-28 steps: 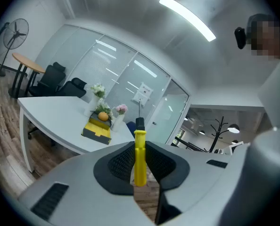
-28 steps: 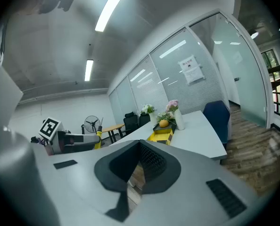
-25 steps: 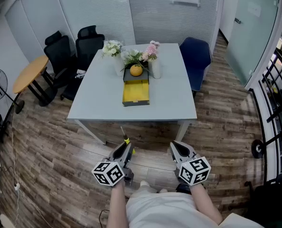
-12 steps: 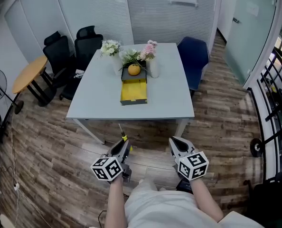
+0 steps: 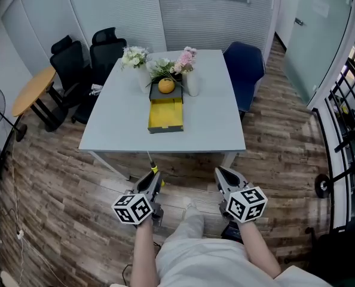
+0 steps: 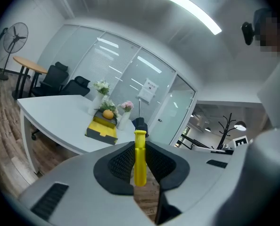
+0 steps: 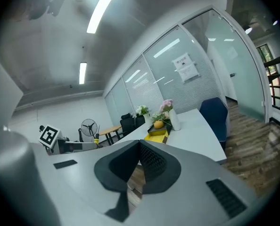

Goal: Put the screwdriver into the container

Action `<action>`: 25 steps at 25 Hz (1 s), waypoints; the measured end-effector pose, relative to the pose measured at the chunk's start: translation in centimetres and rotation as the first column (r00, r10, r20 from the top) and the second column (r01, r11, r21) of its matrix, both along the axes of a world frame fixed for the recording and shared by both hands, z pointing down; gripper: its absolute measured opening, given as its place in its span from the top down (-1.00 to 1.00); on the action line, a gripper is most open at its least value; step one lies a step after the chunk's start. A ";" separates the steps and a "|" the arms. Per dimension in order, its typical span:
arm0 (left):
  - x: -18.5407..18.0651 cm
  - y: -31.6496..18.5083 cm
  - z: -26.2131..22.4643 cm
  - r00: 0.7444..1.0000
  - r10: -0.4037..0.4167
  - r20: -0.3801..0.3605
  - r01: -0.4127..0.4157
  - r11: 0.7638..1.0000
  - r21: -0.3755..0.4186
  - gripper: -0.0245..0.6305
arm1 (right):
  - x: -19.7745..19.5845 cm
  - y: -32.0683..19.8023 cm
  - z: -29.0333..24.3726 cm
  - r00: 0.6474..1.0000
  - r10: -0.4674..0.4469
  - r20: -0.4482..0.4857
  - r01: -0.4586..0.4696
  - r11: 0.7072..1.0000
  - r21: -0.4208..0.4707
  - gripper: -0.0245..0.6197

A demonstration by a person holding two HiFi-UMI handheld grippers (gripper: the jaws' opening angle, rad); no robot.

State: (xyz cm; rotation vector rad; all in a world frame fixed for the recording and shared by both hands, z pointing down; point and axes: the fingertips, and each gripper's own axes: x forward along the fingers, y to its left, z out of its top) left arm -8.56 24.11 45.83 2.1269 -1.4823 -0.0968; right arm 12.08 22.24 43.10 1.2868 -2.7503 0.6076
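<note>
Left tongs [image 5: 156,183] clamp the screwdriver [image 6: 140,160], for carrying to the yellow container [image 5: 165,113] on the worktop [image 5: 216,121]. Right tongs [image 5: 222,175] are closed, empty

Screwdriver [image 6: 139,159] handle was yellow, lower centre of the left gripper view, against black mesh-patterned pads [image 6: 121,163]. Container [image 5: 165,114], mid-frame in the head view: yellow inside, dark rim. Table [image 5: 124,124] pale grey. Fruit [image 5: 166,86] orange. Pink flowers [image 5: 187,58], white flowers [image 5: 133,57]. Upper right chair [image 5: 244,70] blue, upper left chairs [image 5: 82,64] black. Side table [image 5: 31,90] tan. Floor [image 5: 58,208] brown wood-grain. Left gripper [image 5: 154,177] and right gripper [image 5: 220,173] cubes: black-and-white squares.
</note>
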 end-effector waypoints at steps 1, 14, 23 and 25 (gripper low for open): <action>-0.2 -0.8 0.4 1.000 -0.004 -0.003 0.003 1.000 -0.005 0.72 | -0.1 -0.9 0.3 1.000 -0.001 0.000 0.001 1.000 -0.006 0.88; -3.6 -17.7 3.5 0.998 -0.033 -0.047 0.029 0.996 -0.082 0.72 | -4.0 -17.9 3.2 0.998 -0.042 -0.042 0.038 0.995 -0.097 0.88; -6.0 -27.4 5.4 0.999 -0.020 -0.048 0.014 0.991 -0.135 0.72 | -6.5 -27.7 4.7 0.997 -0.041 -0.068 0.031 0.991 -0.133 0.88; -6.5 -28.6 5.9 0.999 -0.015 -0.050 0.008 0.989 -0.149 0.72 | -6.9 -29.1 5.0 0.997 -0.036 -0.071 0.026 0.990 -0.137 0.88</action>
